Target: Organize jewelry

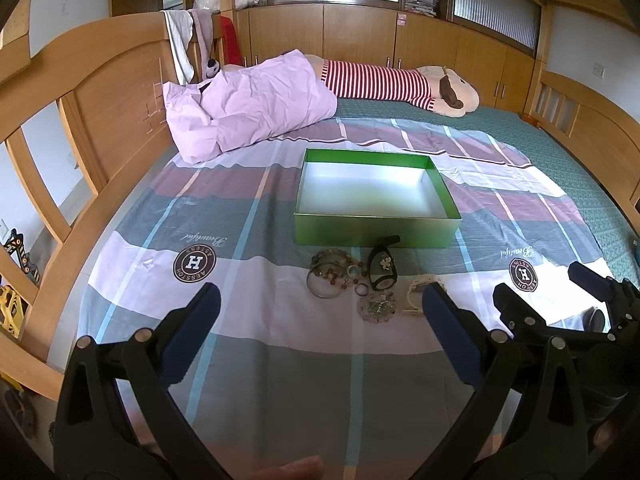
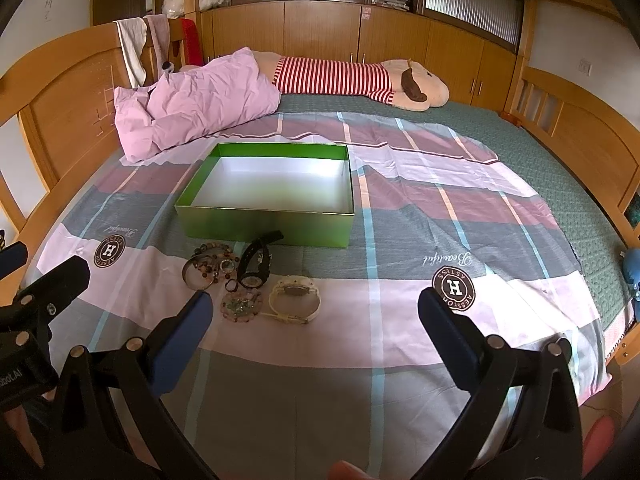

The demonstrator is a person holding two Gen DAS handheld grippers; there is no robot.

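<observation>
Green box (image 1: 376,230) is sitting open on the plaid sheet (image 1: 280,368) of the bed, white inside, nothing in it that I can see.

Jewelry is lying in a loose heap just in front of the box's near wall: beaded bracelets (image 1: 334,266) tangled over a metal bangle (image 1: 320,286), single beads hard to make out; a black watch (image 1: 383,266) with its strap tip reaching the box wall; a pale flower-shaped piece (image 1: 378,306) nearer me.

Cream watch (image 2: 294,294) is showing whole only in the right view; in the left view a finger is covering half of it.

Left gripper (image 1: 320,300) is hovering in front of the box, fingers wide apart, nothing between them. Right gripper (image 2: 314,304) is doing likewise, fingers apart, holding nothing, off to the box's right.

Open sheet is lying right of the box. Pink quilt (image 1: 248,106) is bunched behind the box's left corner; a striped plush toy (image 1: 400,84) is lying further back. A fingertip is cut off at each view's lower edge.
</observation>
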